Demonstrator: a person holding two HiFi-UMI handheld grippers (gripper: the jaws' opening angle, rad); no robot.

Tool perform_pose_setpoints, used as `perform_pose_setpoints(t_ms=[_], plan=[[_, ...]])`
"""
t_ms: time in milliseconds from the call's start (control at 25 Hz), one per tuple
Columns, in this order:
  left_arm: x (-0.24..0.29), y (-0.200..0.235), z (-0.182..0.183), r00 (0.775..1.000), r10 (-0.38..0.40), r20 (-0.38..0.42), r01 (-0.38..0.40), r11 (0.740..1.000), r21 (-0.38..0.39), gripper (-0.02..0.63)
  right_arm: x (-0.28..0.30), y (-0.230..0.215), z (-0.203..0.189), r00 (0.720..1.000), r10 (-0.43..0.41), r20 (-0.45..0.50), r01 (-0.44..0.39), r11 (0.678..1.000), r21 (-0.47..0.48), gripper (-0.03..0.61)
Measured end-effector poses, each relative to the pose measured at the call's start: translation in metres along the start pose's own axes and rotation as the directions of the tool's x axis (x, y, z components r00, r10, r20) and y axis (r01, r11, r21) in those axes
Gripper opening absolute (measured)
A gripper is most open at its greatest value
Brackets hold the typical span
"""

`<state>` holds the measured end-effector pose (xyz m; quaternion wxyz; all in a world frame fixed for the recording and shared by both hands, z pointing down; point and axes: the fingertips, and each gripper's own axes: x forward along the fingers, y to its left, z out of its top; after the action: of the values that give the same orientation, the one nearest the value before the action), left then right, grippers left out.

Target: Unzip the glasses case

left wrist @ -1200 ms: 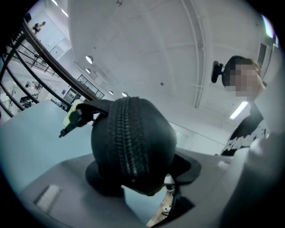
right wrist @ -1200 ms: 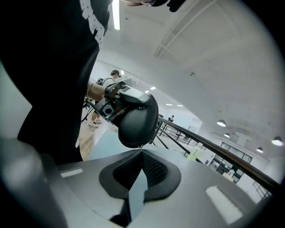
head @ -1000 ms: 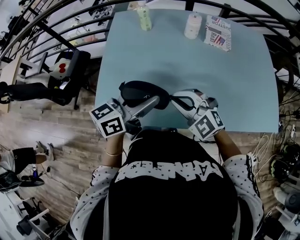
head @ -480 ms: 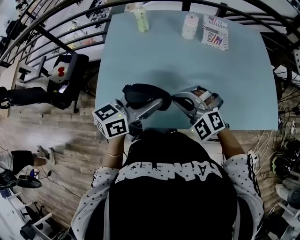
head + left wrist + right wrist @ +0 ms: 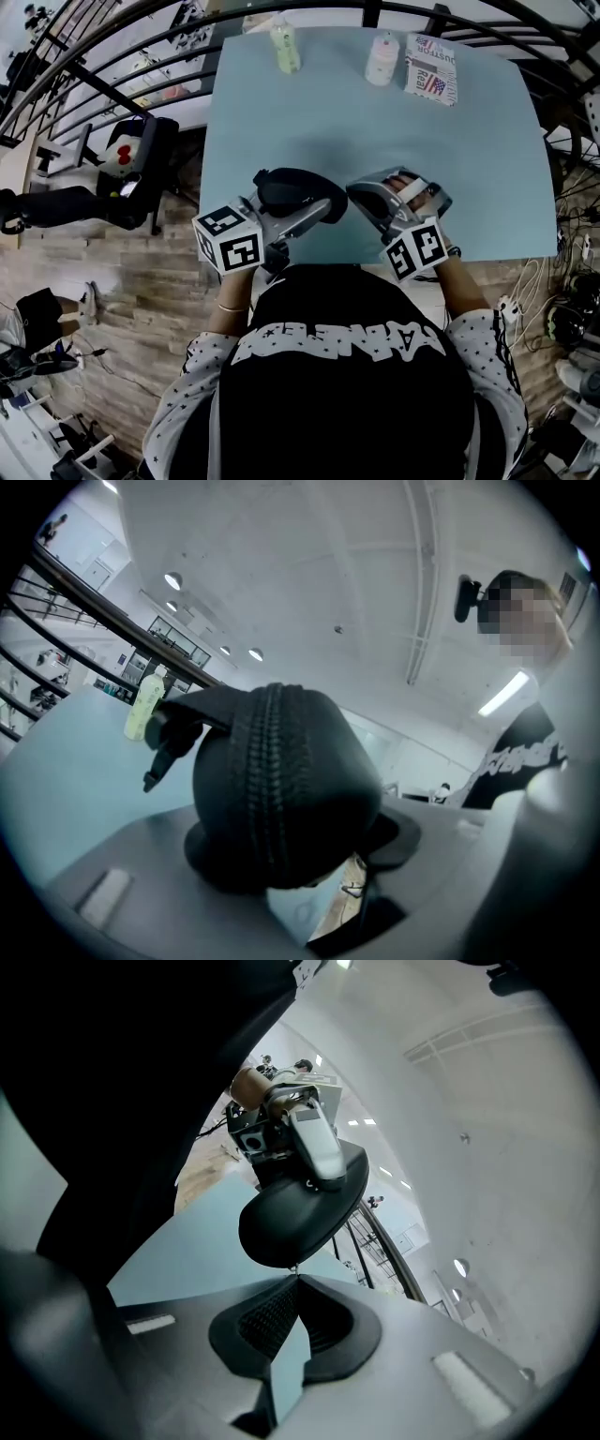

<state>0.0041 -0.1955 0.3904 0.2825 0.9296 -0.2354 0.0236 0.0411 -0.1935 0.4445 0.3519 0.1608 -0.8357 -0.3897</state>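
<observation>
At the near edge of the table point(image 5: 487, 169), on our left, the left gripper point(image 5: 302, 212) is clamped on the glasses case point(image 5: 292, 187). It takes the case across one rounded end, so the zip point(image 5: 267, 771) runs up the middle of the shell between the two pads. We judge that the case is lifted just clear of the tabletop rather than resting on it, though the head view does not settle this.

The black shell holds its domed shape under the squeeze, so we take it for a light, semi-stiff moulded case. It should bear a firm grip on its broad sides without crushing. The fabric skin looks matte, so it should not slip much. At its far left end a short strap point(image 5: 161, 752) dangles loose. That strap is too floppy to steady anything, so we would leave it alone.

Further right, the right gripper point(image 5: 294, 1283) has its jaws pressed together, with the tips right against the lower edge of the case's other end. Something tiny shows at that meeting point. We suspect it is the zip's tab, but it is too small for us to say that it is pinched.

The tab is the place to take hold: small, thin and easy to lose. We judge that it needs a tight nip and a pull along the curve of the zip, while the left side braces the shell against twisting.
</observation>
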Motion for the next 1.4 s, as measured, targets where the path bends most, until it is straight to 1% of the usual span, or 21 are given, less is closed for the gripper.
perform_pose_setpoints(t_ms=[160, 240, 360, 600, 920, 1000, 1400], plan=[[0.005, -0.003, -0.002, 0.999, -0.023, -0.036, 0.023, 1.000, 0.017, 0.000, 0.000, -0.013, 0.005, 1.000, -0.026, 0.006, 0.025, 1.000, 0.016, 0.003], [0.009, -0.004, -0.003, 0.999, -0.027, -0.042, 0.028, 0.999, 0.020, 0.000, -0.001, -0.017, 0.005, 1.000, -0.029, 0.002, 0.029, 1.000, 0.008, 0.003], [0.009, -0.005, -0.003, 0.998, -0.040, -0.044, 0.041, 0.999, 0.009, 0.000, -0.002, -0.018, 0.006, 1.000, -0.024, 0.004, 0.024, 1.000, -0.002, 0.003], [0.011, -0.004, -0.009, 0.995, -0.063, -0.079, 0.063, 0.998, 0.006, 0.000, 0.001, -0.021, 0.010, 1.000, -0.019, 0.008, 0.020, 0.999, -0.040, 0.003], [0.014, -0.005, -0.015, 0.989, -0.094, -0.111, 0.094, 0.996, -0.011, 0.000, 0.003, -0.028, 0.017, 1.000, -0.012, 0.024, 0.013, 0.998, -0.062, 0.003], [0.016, -0.006, -0.016, 0.987, -0.107, -0.116, 0.105, 0.994, -0.023, 0.000, 0.003, -0.032, 0.019, 0.999, -0.012, 0.030, 0.014, 0.998, -0.066, 0.003], [0.019, -0.014, -0.028, 0.974, -0.136, -0.183, 0.134, 0.991, -0.023, 0.000, 0.003, -0.040, 0.032, 0.998, -0.003, 0.064, 0.009, 0.996, -0.089, 0.003]])
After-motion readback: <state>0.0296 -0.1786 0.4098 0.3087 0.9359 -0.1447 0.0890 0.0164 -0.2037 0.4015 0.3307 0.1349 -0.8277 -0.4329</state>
